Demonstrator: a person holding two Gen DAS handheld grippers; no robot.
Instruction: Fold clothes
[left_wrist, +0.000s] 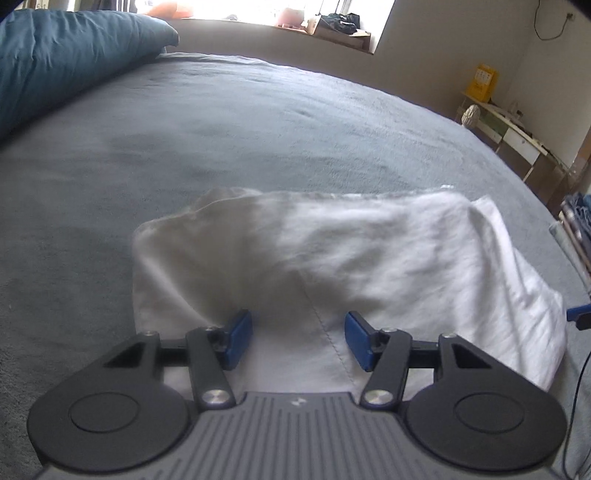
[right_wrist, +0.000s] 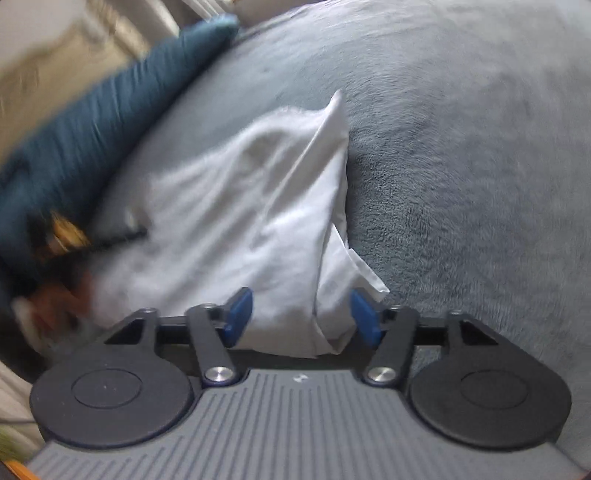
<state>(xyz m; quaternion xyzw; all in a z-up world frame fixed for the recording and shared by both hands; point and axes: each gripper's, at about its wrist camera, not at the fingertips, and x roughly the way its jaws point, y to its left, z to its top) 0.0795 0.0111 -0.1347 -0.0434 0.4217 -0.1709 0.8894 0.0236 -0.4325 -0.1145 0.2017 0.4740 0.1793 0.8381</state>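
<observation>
Left wrist view, left to right: teal pillow (left_wrist: 66, 55) at far left on the grey bed cover (left_wrist: 258, 129). White garment (left_wrist: 351, 251) lies mid-bed, partly folded, bulging upward, a stitched seam running toward the camera. Left gripper (left_wrist: 298, 339) sits over the garment's near edge, blue pads (left_wrist: 238, 338) spread apart, no cloth pinched between them; released. A blue pad tip of the other tool (left_wrist: 580, 314) shows at the right frame edge. Desk (left_wrist: 517, 133) with a yellow box (left_wrist: 480, 83) against the far right wall.

Right wrist view, left to right: strong blur at left; a hand (right_wrist: 62, 299) with dark hardware, details unreadable. Teal pillow (right_wrist: 92, 136) behind. White garment (right_wrist: 240, 214) in the centre, a folded flap standing as a ridge. Right gripper (right_wrist: 302, 317) straddles the garment's near corner, jaws wide; cloth lies between the pads (right_wrist: 364, 319) but unclamped. Grey bed cover (right_wrist: 461, 166) fills the right.
</observation>
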